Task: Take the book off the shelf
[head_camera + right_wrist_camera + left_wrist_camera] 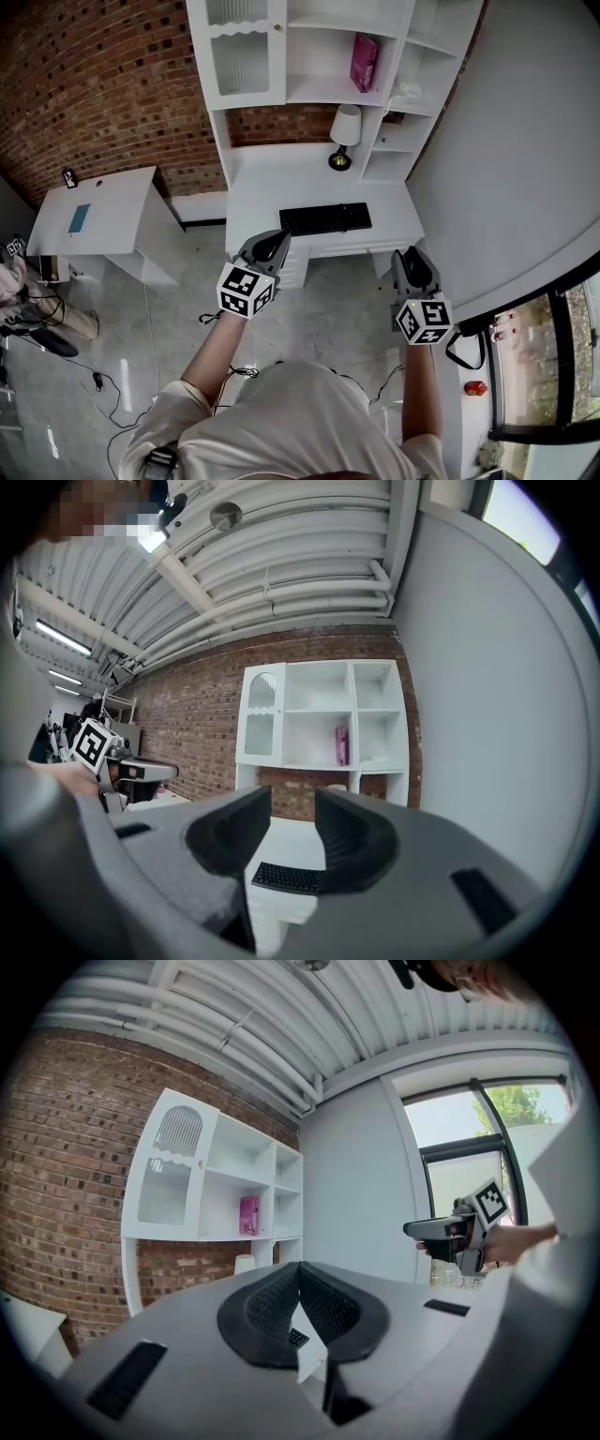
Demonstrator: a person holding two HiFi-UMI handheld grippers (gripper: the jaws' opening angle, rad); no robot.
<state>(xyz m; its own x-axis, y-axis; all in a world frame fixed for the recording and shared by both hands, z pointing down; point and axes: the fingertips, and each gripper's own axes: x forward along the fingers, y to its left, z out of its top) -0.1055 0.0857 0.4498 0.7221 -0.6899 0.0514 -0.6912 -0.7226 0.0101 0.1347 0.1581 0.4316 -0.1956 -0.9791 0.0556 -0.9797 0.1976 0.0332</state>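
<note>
The pink book (364,62) stands upright on a middle shelf of the white shelf unit (309,92) against the brick wall; it also shows in the left gripper view as the book (248,1215) and in the right gripper view as the book (341,745). Both grippers hang well short of the shelf, in front of the desk, pointing level at it. My left gripper (275,242) has its jaws together at the tips (299,1274), with nothing in them. My right gripper (412,258) stands open (293,803), its jaws apart and empty.
A white desk (272,192) below the shelves carries a black keyboard (324,217) and a small lamp (344,131). A second white table (94,216) stands at the left. Cables (103,384) lie on the floor. A grey wall (506,187) runs along the right.
</note>
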